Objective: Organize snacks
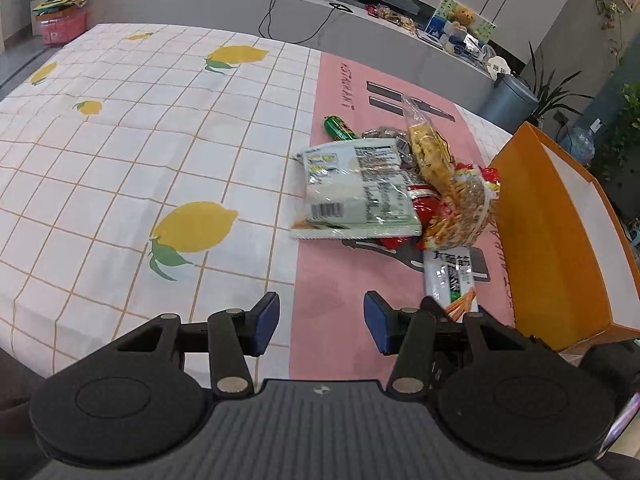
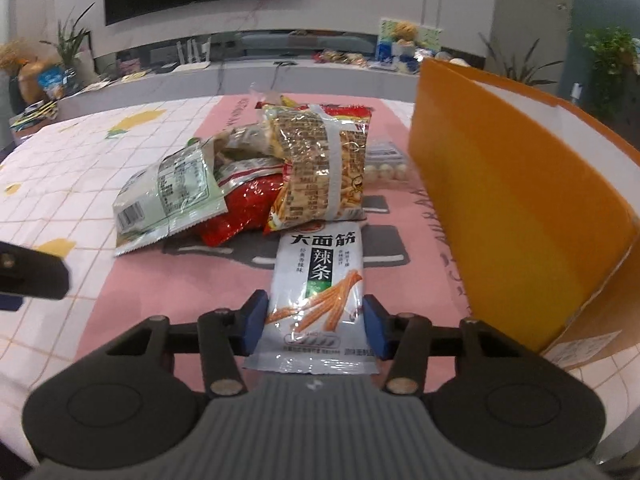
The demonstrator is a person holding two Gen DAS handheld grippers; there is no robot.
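Lifting the spicy-strip packet (image 2: 316, 300), seemingly pinched by the right claw (image 2: 316, 326), keep it level toward the orange box (image 2: 500, 208); left claw (image 1: 321, 322) stands apart, empty.

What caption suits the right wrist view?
Right gripper jaws clamp white snack packet beside orange box.

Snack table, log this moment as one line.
right gripper: shut on white spicy-strip packet | left gripper: open, empty | orange box: no snacks seen inside
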